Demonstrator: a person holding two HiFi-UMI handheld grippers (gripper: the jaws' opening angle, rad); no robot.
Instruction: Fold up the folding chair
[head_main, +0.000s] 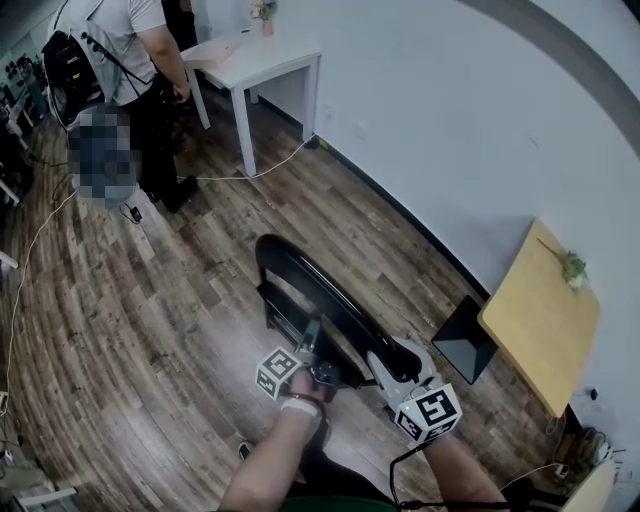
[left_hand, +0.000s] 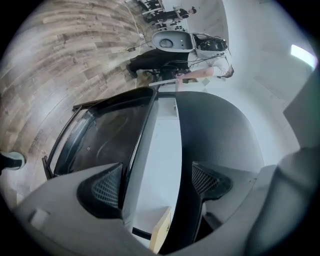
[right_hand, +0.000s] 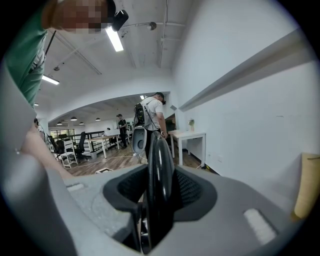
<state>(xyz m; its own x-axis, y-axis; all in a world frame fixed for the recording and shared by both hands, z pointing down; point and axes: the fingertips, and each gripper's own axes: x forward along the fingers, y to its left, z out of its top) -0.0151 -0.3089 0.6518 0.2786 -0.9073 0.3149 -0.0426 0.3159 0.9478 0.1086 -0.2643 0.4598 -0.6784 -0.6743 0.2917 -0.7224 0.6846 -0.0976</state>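
The black folding chair (head_main: 300, 272) stands on the wood floor right in front of me, close to the white wall. My right gripper (head_main: 385, 362) is shut on the chair's glossy black back rim (right_hand: 159, 165), with a pad pressed on each side. My left gripper (head_main: 312, 338) reaches in from the left, open. Its jaws stand wide apart in the left gripper view, around the seat's thin rim (left_hand: 137, 145) and the dark mesh backrest (left_hand: 220, 135). The seat rim runs close by the left pad (left_hand: 107, 187). White wall shows through the gap between seat and back.
A person (head_main: 150, 60) stands at the far left beside a white table (head_main: 262, 62). A cable (head_main: 250, 175) lies across the floor. To the right are a yellow wooden tabletop (head_main: 540, 315) and a black panel (head_main: 462, 342) by the wall (head_main: 450, 120).
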